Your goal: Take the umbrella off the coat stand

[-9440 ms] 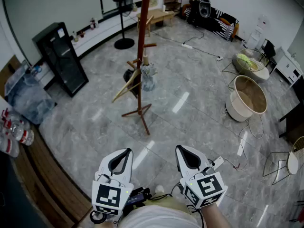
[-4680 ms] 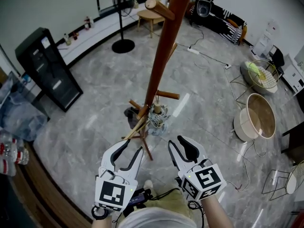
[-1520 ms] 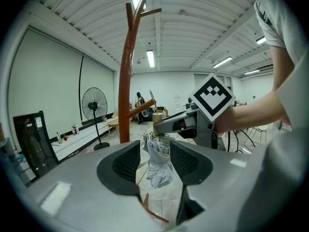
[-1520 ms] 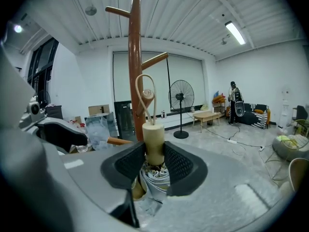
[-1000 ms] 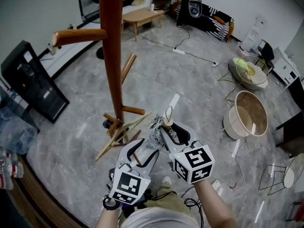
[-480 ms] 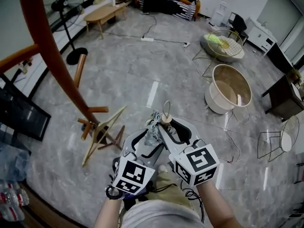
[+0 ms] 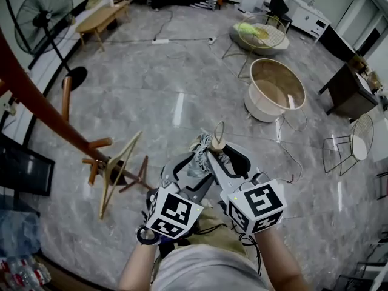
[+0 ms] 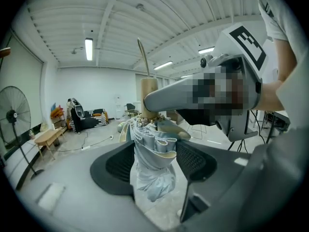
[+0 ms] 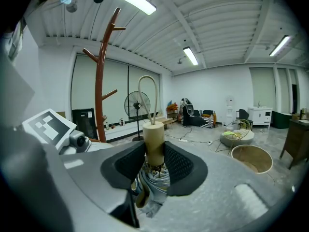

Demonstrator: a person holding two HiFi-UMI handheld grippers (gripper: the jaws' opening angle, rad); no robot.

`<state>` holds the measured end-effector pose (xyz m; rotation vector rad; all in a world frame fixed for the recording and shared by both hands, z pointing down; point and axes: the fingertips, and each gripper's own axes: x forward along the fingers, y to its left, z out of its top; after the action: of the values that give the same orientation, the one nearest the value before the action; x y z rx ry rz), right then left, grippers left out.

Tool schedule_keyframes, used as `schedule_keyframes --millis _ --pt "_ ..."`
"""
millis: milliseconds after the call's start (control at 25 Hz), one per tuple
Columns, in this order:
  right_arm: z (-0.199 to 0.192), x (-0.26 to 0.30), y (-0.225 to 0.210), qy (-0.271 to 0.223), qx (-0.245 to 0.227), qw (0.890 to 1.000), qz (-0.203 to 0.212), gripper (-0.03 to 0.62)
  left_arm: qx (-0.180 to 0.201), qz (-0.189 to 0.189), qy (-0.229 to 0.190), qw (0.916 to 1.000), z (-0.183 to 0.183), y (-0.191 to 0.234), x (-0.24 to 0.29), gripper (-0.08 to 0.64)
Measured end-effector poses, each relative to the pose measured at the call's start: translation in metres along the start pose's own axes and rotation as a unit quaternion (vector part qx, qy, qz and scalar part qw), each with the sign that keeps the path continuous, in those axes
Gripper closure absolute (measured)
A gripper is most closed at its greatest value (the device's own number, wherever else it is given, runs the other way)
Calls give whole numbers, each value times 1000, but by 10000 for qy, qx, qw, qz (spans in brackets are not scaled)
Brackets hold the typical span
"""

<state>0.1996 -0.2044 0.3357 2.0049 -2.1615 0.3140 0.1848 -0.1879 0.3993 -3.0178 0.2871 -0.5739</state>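
The folded umbrella, pale blue-grey fabric [image 7: 199,157] with a light wooden handle [image 9: 154,138] and a thin loop, is held off the coat stand in front of me. My right gripper [image 7: 223,154] is shut on the handle, its pads pressing both sides [image 9: 154,154]. My left gripper [image 7: 194,166] sits just below it around the bunched fabric [image 8: 152,167]; its jaws [image 8: 153,154] are opening and a gap shows beside the cloth. The red-brown coat stand [image 7: 36,102] leans along the left edge, well apart from the umbrella, and stands behind it in the right gripper view [image 9: 100,81].
A wooden hanger [image 7: 118,168] rests against the stand's feet. A fan [image 7: 42,11] and a low bench [image 7: 100,17] stand at the far left. Round baskets [image 7: 276,90] and a wire basket [image 7: 257,32] sit ahead on the right, a wire chair [image 7: 351,144] beyond. Cables cross the grey floor.
Both grippers have carried the umbrella away from the stand, which has slid to the left edge of the head view. The left jaws have widened around the fabric.
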Motion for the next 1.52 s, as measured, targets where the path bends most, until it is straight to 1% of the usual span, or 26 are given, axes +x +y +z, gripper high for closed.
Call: schedule_keyframes --millis 200,400,880,1520 --pt "-3 -8 -10 11 92 9997 -240 466 85 -225 18 9997 4 -8 8 287" --pt "-3 -11 -14 23 153 9994 -325 466 115 -306 57 9994 5 -11 11 287" --pt "-2 -2 -10 38 154 9995 -258 466 75 -230 88 9997 3 -2 9 287" --pt "0 -5 -10 33 145 9996 -241 466 56 -185 86 9998 6 -4 8 288"
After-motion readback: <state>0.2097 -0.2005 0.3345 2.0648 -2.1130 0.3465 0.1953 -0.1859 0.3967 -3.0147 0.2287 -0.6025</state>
